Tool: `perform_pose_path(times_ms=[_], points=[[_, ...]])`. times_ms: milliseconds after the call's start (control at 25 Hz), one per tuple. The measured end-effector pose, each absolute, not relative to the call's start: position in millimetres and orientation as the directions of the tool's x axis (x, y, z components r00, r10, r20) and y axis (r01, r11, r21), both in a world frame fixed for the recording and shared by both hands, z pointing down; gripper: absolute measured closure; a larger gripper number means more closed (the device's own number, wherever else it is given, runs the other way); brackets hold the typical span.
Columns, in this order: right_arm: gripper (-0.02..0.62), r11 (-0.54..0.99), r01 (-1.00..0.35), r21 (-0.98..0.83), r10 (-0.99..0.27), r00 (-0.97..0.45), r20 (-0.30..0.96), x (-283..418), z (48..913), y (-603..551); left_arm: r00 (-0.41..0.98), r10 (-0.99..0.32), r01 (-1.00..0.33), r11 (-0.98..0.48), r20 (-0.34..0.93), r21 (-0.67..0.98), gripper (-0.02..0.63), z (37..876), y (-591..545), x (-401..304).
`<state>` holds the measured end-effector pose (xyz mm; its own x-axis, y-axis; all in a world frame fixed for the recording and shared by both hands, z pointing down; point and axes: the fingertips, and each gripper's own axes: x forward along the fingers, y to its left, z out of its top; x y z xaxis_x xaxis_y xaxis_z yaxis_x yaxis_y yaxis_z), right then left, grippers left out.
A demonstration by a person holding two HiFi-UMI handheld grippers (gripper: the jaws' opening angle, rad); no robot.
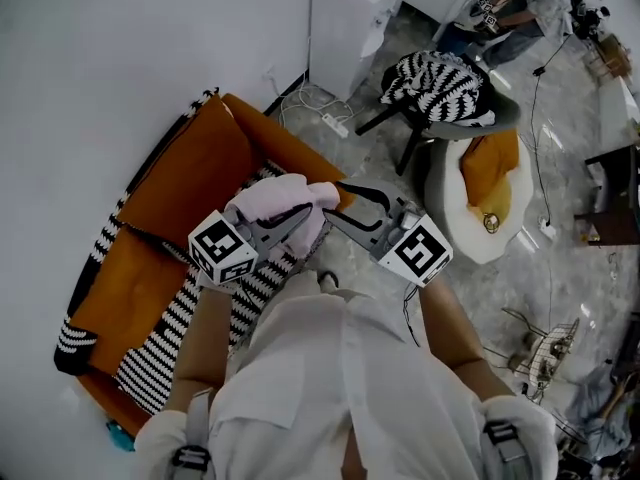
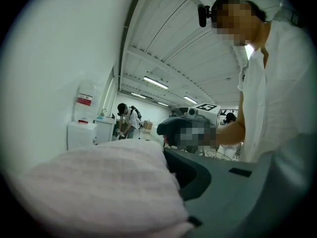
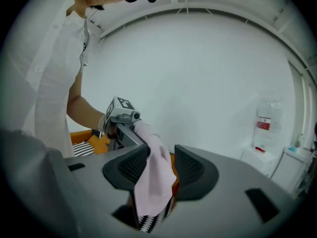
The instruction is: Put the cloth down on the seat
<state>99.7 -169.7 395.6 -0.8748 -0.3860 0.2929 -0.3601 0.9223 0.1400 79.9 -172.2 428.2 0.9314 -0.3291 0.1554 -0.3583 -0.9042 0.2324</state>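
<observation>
A pale pink cloth (image 1: 285, 196) hangs bunched above the orange sofa seat (image 1: 195, 163), which carries a black-and-white striped throw (image 1: 160, 338). My left gripper (image 1: 283, 223) is shut on the cloth; in the left gripper view the cloth (image 2: 99, 187) fills the lower left and hides one jaw of my left gripper (image 2: 163, 182). My right gripper (image 1: 333, 200) faces it from the right. Seen from the right gripper view, my right gripper (image 3: 161, 165) stands open, and the cloth (image 3: 156, 180) hangs loosely in the gap between its pads.
The sofa stands against a white wall. To the right are a chair with a striped blanket (image 1: 440, 83), a white round pouf with an orange cushion (image 1: 490, 193), a white cabinet (image 1: 350, 18) and a power strip (image 1: 335, 123) on the floor. A person (image 1: 510, 8) works at the back.
</observation>
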Motion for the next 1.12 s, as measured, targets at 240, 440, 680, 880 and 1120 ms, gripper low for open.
perform_pose_path(times_ms=[240,440,680,880,1120], points=[[0.387,0.955,-0.265,0.135,-0.296,-0.885,0.359,73.7,416.6,-210.8,0.952,-0.256,-0.293,-0.924,0.169,0.248,0.52,433.5,-208.5,72.2],[0.383,0.961,-0.228,0.153,-0.274,-0.851,0.447,64.9,432.6,-236.6,0.97,-0.187,-0.224,-0.938,0.156,0.263,0.5,437.5,-233.2,62.8],[0.381,0.954,-0.227,0.194,-0.294,-0.821,0.489,51.1,452.7,-255.4,0.989,-0.084,-0.118,-0.948,0.124,0.295,0.465,439.5,-245.9,49.4],[0.385,0.955,-0.221,0.197,-0.292,-0.821,0.49,39.9,460.8,-260.4,0.994,0.0,-0.035,-0.947,0.108,0.321,0.423,437.8,-245.1,48.2],[0.432,0.965,-0.193,0.177,-0.256,-0.844,0.471,28.2,464.1,-266.4,0.995,0.062,0.03,-0.938,0.081,0.346,0.396,433.7,-245.7,54.3]])
